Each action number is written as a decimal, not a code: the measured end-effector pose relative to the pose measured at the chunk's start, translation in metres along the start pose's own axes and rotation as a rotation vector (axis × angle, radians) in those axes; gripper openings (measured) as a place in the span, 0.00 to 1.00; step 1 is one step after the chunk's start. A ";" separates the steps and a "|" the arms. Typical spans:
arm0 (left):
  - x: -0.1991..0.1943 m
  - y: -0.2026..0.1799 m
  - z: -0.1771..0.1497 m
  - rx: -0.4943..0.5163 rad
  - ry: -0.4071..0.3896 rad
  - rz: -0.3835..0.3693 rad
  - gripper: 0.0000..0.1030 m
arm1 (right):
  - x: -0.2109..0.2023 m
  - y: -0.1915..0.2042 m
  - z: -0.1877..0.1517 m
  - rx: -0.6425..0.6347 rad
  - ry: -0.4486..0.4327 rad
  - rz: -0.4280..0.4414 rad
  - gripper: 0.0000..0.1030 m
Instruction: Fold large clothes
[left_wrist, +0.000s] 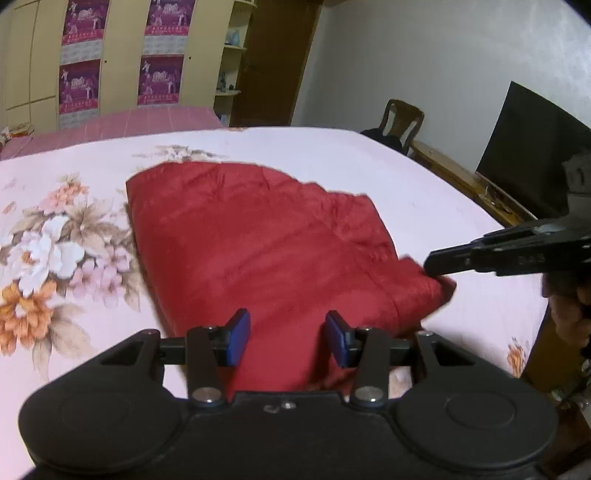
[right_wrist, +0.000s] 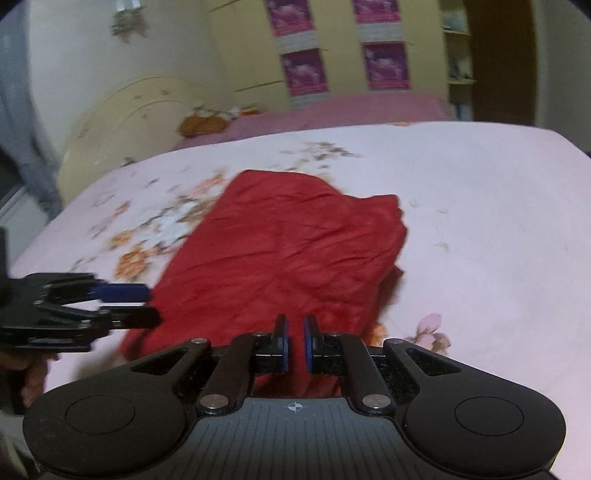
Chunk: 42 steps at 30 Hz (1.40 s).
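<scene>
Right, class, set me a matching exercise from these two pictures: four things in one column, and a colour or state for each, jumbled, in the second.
Things:
1. garment
2. sheet
3. left tongs
4. right tongs

Colour or state:
A. shut
B. pink with flowers
C. open
D. red

Pairs: 1-D, 2-B, 3-C, 4-A

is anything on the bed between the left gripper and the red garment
Nothing visible does. The left gripper hangs right over the near edge of the red garment, jaws apart, with only bare floral bedsheet around the cloth. The right gripper is at its right corner.
</scene>
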<state>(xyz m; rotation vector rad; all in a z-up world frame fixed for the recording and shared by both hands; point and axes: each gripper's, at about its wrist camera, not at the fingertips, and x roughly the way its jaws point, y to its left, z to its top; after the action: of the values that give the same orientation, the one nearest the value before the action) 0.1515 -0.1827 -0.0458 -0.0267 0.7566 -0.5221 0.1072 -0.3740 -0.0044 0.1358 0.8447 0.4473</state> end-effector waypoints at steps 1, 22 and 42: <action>0.000 -0.001 -0.004 -0.011 0.004 0.002 0.42 | -0.002 0.004 -0.005 -0.010 0.010 0.005 0.08; 0.015 0.032 0.033 -0.073 -0.117 0.063 0.45 | 0.020 -0.045 0.028 0.095 -0.074 -0.080 0.09; 0.085 0.047 0.053 -0.112 -0.039 0.152 0.47 | 0.116 -0.115 0.036 0.243 0.024 -0.120 0.03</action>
<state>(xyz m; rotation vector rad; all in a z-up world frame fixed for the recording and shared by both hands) 0.2589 -0.1891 -0.0722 -0.0828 0.7426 -0.3336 0.2390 -0.4247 -0.0942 0.3030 0.9239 0.2332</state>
